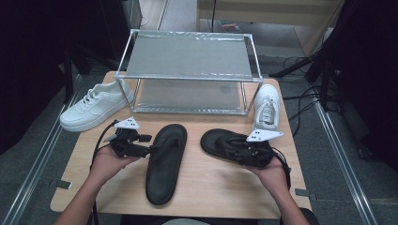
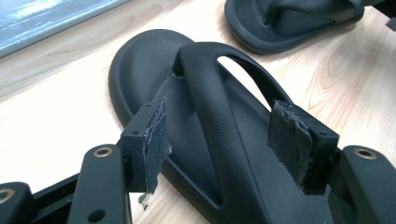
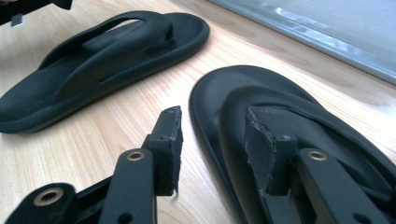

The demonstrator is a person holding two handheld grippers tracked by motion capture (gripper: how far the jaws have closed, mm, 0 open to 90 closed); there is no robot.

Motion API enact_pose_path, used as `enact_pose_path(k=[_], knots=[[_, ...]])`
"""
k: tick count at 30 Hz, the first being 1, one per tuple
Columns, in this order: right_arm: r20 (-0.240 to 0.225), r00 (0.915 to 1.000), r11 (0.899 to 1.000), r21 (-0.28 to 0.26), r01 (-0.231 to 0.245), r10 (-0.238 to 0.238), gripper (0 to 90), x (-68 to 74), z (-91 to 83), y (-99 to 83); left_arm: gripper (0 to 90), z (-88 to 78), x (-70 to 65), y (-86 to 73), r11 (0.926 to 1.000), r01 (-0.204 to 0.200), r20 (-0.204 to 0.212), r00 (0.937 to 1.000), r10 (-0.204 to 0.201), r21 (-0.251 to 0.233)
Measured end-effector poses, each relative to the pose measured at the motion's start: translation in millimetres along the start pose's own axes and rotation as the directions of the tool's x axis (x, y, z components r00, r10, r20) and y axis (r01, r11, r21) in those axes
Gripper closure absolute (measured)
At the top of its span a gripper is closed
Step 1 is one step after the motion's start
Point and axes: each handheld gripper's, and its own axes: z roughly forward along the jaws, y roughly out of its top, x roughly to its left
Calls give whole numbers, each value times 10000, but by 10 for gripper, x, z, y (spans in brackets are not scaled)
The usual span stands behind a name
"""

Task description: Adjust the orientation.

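Observation:
Two black flip-flops lie on the wooden table [image 1: 211, 192]. The left flip-flop [image 1: 165, 164] points away from me. My left gripper [image 1: 151, 144] comes at it from the left and stands open. In the left gripper view its pads [image 2: 156, 144] flank the thick strap [image 2: 210, 102] without pressing it. The right flip-flop [image 1: 220, 140] lies slanted, toe to the left. My right gripper [image 1: 234, 149] is open over its near edge. In the right gripper view one pad [image 3: 170, 140] hangs outside the sole [image 3: 261, 88] and the other over the footbed.
A metal-framed shelf rack [image 1: 187, 77] stands at the back of the table. One white sneaker [image 1: 94, 108] sits left of it and another [image 1: 267, 110] right of it. The table's edges drop to a grey floor on both sides.

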Motion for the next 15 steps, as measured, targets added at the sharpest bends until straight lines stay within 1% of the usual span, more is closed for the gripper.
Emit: enact_pose_path(k=[1,2,5,7,9,10,11,15], knots=[[0,10000,10000,0,0,0,575,0,0,0,373,0,0,0,10000,0,0,10000,0,0],[126,9999,10000,-41,-57,58,568,-19,-32,-25,373,10,19,12,10000,-7,-31,10000,7,8],[283,9993,9997,-82,-221,223,562,-39,-76,-60,373,24,42,34,10000,-84,-44,10000,84,7],[412,9988,9996,-121,-264,269,562,-54,-102,-88,373,41,62,43,9999,-92,-11,10000,92,-76],[508,9983,9995,-84,-290,294,562,-68,-132,-120,374,67,77,70,9999,-101,-66,9999,101,94],[558,9978,9994,-72,-350,354,562,-74,-146,-136,374,77,84,81,9998,-160,-70,9998,161,83],[617,9973,9992,-62,-395,398,562,-81,-157,-153,375,89,88,89,9999,-117,-27,9999,117,30],[737,9956,9983,22,-579,576,562,-109,-160,-213,376,133,111,114,9998,-164,1,9999,164,134]])
